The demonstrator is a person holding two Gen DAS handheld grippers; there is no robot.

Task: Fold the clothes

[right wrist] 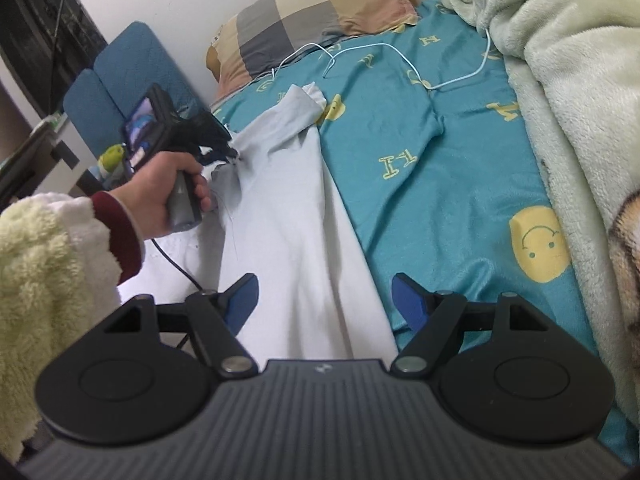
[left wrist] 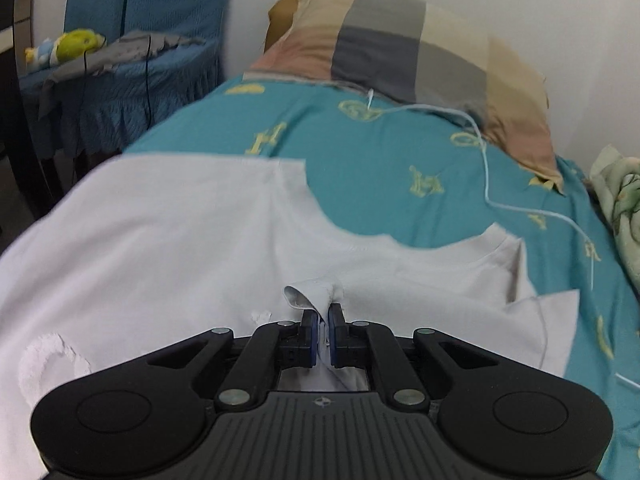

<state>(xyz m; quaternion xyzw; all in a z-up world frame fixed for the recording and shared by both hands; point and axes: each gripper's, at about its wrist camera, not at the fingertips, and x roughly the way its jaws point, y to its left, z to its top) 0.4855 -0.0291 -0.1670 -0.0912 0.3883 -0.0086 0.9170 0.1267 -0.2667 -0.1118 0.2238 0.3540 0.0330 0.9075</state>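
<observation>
A pale white shirt [left wrist: 168, 232] lies spread on the teal bedsheet [left wrist: 360, 152]. My left gripper [left wrist: 324, 320] is shut on a pinched-up fold of the shirt's cloth, which sticks up between the blue pads. In the right wrist view the same shirt [right wrist: 296, 216] runs as a long strip toward the pillow, and a hand holds the left gripper [right wrist: 230, 152] at its left edge. My right gripper [right wrist: 324, 300] hovers open over the near end of the shirt, its blue fingers [right wrist: 242, 296] on either side of the cloth without touching it.
A patchwork pillow [left wrist: 400, 44] lies at the head of the bed with a thin white cable [right wrist: 384, 48] trailing over the sheet. A fluffy pale-green blanket [right wrist: 568, 92] is heaped along the right side. A blue covered chair [left wrist: 132, 40] stands left of the bed.
</observation>
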